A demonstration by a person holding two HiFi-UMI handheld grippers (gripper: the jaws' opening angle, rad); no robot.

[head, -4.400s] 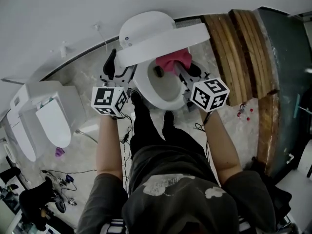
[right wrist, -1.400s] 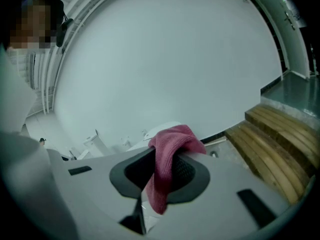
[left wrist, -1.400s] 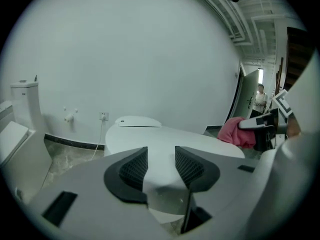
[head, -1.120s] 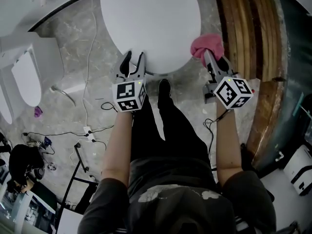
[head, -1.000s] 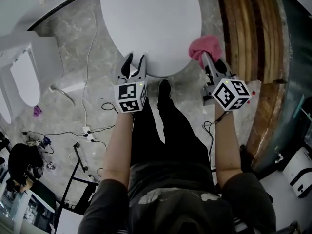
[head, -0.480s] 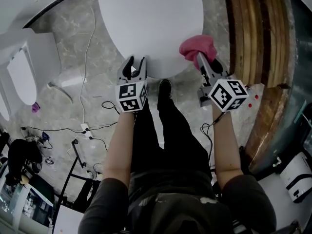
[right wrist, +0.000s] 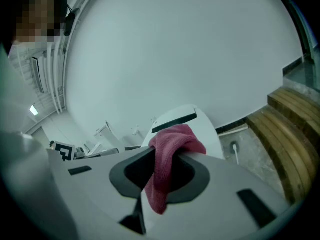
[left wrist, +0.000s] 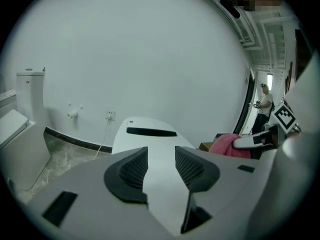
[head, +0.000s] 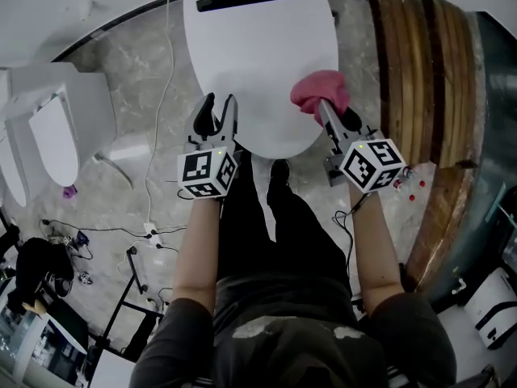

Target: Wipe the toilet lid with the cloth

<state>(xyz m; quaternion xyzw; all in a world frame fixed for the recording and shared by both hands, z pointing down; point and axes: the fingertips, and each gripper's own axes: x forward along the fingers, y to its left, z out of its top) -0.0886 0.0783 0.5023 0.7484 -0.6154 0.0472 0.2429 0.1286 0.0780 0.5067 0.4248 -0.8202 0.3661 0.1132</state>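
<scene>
The white toilet lid [head: 258, 55] lies closed; it also shows in the left gripper view [left wrist: 150, 139] and the right gripper view [right wrist: 202, 126]. My right gripper [head: 329, 113] is shut on the pink cloth [head: 317, 93], whose bunched end sits over the lid's right edge. In the right gripper view, the cloth [right wrist: 167, 156] hangs between the jaws of that gripper [right wrist: 162, 176]. My left gripper [head: 215, 113] is at the lid's front left edge, open, with nothing between its jaws [left wrist: 160, 166]. The cloth [left wrist: 226, 145] shows at the right of the left gripper view.
A second white toilet [head: 48, 136] stands on the left. Wooden planks [head: 412, 71] run along the right. Cables [head: 153, 217] lie on the marble floor. The person's legs [head: 275, 225] stand in front of the toilet. Another person [left wrist: 263, 101] stands far off in a doorway.
The lid, raised several seconds ago, now lies closed. Over the last second the right gripper carried the cloth left onto the lid's right edge. The left gripper shifted slightly along the front left rim.
</scene>
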